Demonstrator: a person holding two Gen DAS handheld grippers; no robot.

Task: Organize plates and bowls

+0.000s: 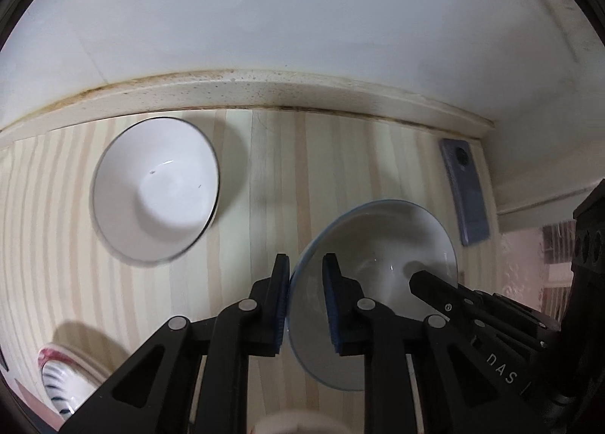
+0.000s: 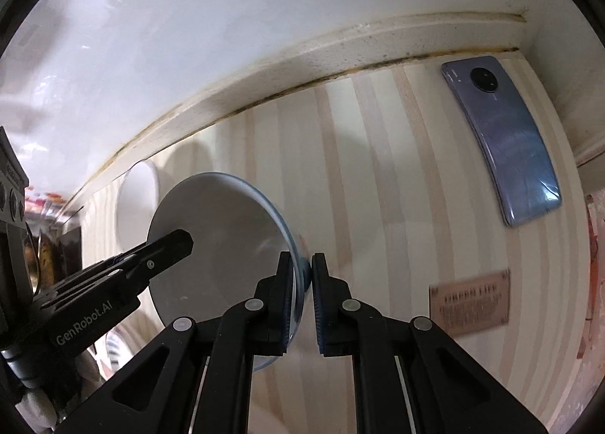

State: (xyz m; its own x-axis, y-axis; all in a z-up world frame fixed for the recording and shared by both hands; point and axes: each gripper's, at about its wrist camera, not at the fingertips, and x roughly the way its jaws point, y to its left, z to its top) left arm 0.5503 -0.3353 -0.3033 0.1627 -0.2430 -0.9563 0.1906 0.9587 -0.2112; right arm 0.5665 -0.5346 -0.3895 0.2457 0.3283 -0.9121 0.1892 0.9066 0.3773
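Countertop (image 1: 264,177) of pale striped wood runs back to a speckled, stained backsplash ledge (image 1: 242,93) under a white wall. At the far left, low in the left wrist view, a striped dish with a red rim (image 1: 60,381) peeks in at the edge, partly cut off. Further in, a white bowl with a thin dark rim (image 1: 155,190) sits upright on the counter near the ledge, well apart from both grippers.

Next comes the left gripper (image 1: 306,301): its jaws straddle the left rim of a blue-rimmed bowl (image 1: 378,241), one blue pad outside the wall and one inside. The outer pad touches the rim, but a gap shows at the inner pad, so I cannot tell whether the grip is closed on it.

The blue-rimmed bowl (image 2: 219,241) appears tilted and looks raised above the counter, to the right of the white bowl. On its opposite edge the right gripper (image 2: 302,290) has its jaws drawn narrow, pinching the rim between the pads.

Further right, a small tan label (image 2: 469,301) lies flat on the counter. At the far right, a blue-grey phone (image 2: 506,143) lies face down beside the side wall, camera end toward the ledge.
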